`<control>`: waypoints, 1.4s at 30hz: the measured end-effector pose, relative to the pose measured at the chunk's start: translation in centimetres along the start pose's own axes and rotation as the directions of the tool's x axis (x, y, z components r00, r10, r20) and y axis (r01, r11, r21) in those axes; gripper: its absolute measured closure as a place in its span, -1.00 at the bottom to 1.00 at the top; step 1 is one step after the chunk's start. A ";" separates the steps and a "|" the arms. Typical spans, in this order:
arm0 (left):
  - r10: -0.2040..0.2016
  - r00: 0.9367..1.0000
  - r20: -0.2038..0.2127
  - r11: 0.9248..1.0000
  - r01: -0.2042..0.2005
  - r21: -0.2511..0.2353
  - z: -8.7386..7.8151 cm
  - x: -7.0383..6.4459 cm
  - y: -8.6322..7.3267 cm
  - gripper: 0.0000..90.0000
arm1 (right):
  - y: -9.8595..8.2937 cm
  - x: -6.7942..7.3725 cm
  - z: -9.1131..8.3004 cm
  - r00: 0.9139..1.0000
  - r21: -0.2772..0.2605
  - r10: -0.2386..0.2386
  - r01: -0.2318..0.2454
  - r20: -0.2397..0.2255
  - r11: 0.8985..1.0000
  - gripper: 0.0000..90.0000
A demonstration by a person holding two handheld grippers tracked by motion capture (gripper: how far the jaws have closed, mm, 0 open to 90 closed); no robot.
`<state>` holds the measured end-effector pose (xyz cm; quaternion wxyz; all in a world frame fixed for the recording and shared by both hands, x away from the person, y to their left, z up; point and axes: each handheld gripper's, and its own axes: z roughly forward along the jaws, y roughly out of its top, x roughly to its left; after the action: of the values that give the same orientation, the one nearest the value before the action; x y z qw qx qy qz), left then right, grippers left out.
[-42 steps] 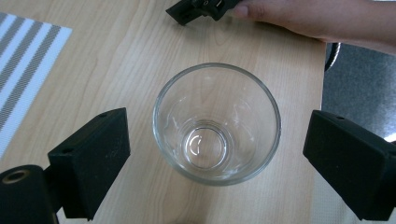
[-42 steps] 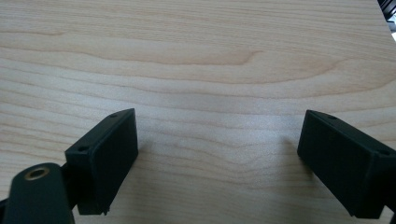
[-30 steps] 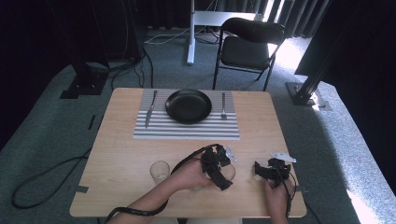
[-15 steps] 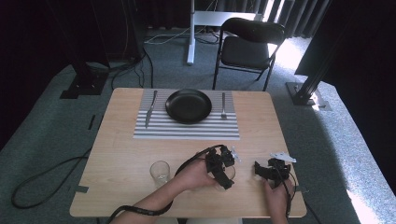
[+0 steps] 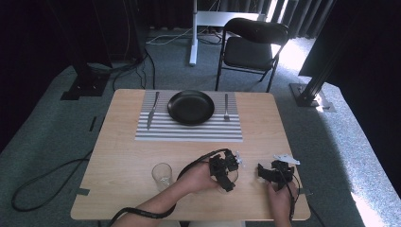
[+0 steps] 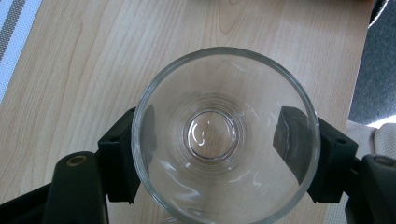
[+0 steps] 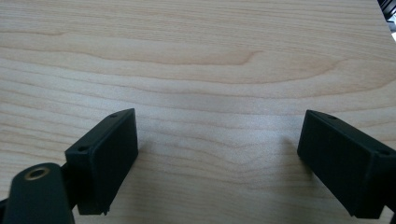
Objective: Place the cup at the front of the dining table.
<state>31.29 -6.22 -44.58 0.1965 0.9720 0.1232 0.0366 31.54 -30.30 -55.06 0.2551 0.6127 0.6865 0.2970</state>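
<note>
The left hand-held gripper point(image 6: 219, 163) has a clear glass point(image 6: 225, 135) between its jaws, one jaw on each side of the wall; whether they press it I cannot tell. The glass stands upright on the bench point(image 6: 116, 51). The right hand-held gripper point(image 7: 217, 154) is released, jaws wide above bare wood. A second glass point(image 5: 162, 175) stands left of the hands, a black plate point(image 5: 191, 107) farther off.

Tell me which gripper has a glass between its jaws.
The left gripper: a clear glass stands between its jaws. The right gripper has open jaws framing bare table.
</note>
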 end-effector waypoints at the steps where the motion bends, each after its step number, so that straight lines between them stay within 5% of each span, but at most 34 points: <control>1: -0.005 1.000 0.000 1.000 0.005 -0.001 0.0 0.0 0.0 -0.37 | 0.0 0.0 0.0 1.000 0.000 0.000 0.000 0.000 1.000 -0.74; 12: -0.019 1.000 0.007 0.999 0.019 -0.042 -0.9 0.3 0.5 -0.36 | 0.0 0.0 0.0 1.000 0.001 0.002 -0.002 0.000 1.000 -0.74; 22: -0.011 1.000 -0.015 0.999 0.010 -0.033 -1.5 0.9 0.7 -0.36 | 0.0 0.0 0.0 1.000 0.001 0.001 -0.001 0.000 1.000 -0.74; 42: -0.110 0.993 -0.042 0.993 0.108 -0.049 -2.6 4.4 -0.1 -0.36 | 0.0 0.0 0.0 1.000 0.000 0.002 -0.002 0.000 1.000 -0.74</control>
<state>35.24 -4.05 -42.10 0.2182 0.9579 0.1794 0.0506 31.54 -30.29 -55.06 0.2550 0.6134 0.6858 0.2972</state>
